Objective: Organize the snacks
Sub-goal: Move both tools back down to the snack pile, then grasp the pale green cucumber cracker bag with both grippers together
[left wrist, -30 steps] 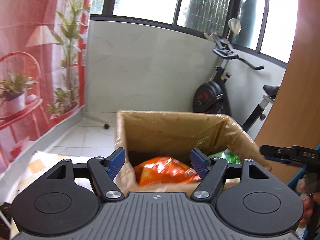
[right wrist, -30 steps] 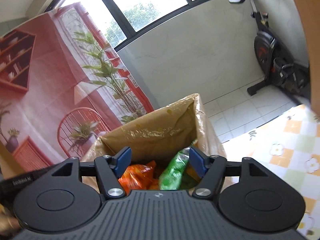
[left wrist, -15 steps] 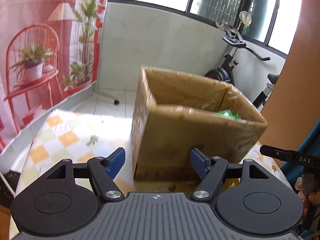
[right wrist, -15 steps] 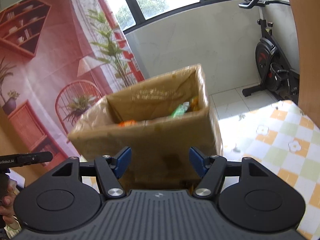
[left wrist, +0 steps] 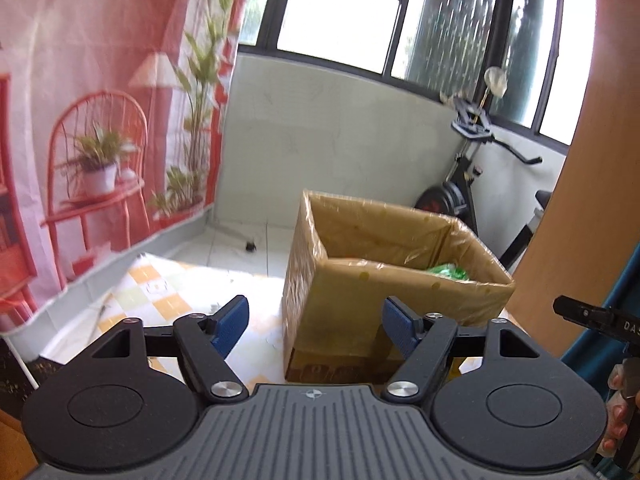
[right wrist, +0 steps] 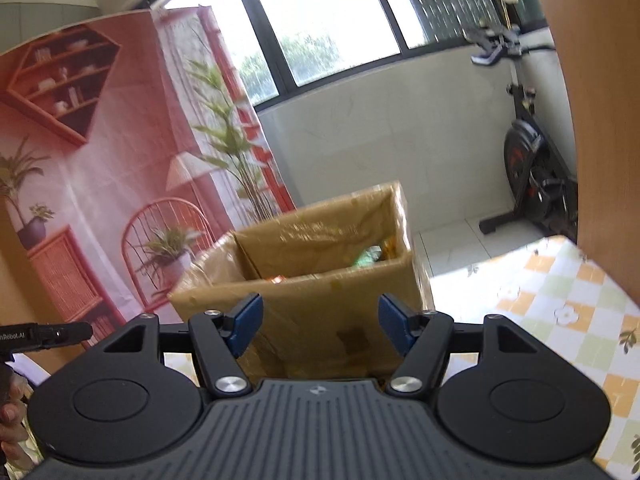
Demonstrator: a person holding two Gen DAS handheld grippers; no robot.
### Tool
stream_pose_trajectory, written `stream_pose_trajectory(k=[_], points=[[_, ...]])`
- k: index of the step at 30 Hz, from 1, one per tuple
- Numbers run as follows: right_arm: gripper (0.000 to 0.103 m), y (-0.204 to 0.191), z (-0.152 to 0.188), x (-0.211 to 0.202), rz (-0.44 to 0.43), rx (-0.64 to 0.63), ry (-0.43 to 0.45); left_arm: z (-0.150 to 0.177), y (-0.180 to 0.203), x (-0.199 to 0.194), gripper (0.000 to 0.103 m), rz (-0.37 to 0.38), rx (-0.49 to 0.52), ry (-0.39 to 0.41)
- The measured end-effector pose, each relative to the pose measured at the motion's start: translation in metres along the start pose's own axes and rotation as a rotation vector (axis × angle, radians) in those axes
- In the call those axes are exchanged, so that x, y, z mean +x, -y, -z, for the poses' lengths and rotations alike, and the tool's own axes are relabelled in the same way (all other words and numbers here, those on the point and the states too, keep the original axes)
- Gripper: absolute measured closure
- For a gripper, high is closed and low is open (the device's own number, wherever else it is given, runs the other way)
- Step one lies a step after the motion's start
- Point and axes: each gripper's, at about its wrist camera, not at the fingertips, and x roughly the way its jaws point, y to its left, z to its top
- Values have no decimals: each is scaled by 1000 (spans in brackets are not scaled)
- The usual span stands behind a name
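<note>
While both grippers are hanging short of the box [left wrist: 384, 312], nothing is lying between the pads of either one. The left gripper [left wrist: 315, 326] is opening, its blue pads [left wrist: 231, 323] standing wide apart and gripping nothing; the box's near wall is showing in the gap behind them. The right gripper [right wrist: 320, 322] is opening too, its pads [right wrist: 245, 322] parted and bare, with the box [right wrist: 320, 312] again filling the gap beyond. That box is sitting open-topped on a checked cloth [left wrist: 160, 300] covering the table, near the far edge, and its cardboard is looking glossy, as if wrapped in tape. Inside it a green pack [left wrist: 448, 271] is peeking over the rim at the right side, and from the right wrist view the green pack [right wrist: 370, 256] is lying by an orange pack [right wrist: 276, 279] that is barely showing. An exercise bike [right wrist: 532, 176] is standing on the tiled floor beyond, and a red printed backdrop [left wrist: 80, 120] is hanging at the left.
</note>
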Motion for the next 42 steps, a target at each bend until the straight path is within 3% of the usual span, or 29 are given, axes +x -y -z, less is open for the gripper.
stream_pose_trajectory(k=[5, 12, 20, 27, 32, 42], points=[[29, -17, 10, -20, -11, -58, -12, 29, 18, -16, 19, 1, 66, 2], [29, -28, 77, -30, -9, -100, -76, 106, 22, 3, 20, 120, 82, -105], [29, -25, 156, -1, -9, -106, -266, 155, 21, 45, 20, 182, 81, -190], [29, -22, 179, 14, 4, -76, -353, 178, 9, 59, 20, 197, 21, -249], [21, -23, 194, 21, 6, -44, -409, 187, 10, 64, 21, 231, -31, -274], [25, -22, 196, 18, 14, -21, -377, 195, 10, 72, 27, 288, -67, -298]])
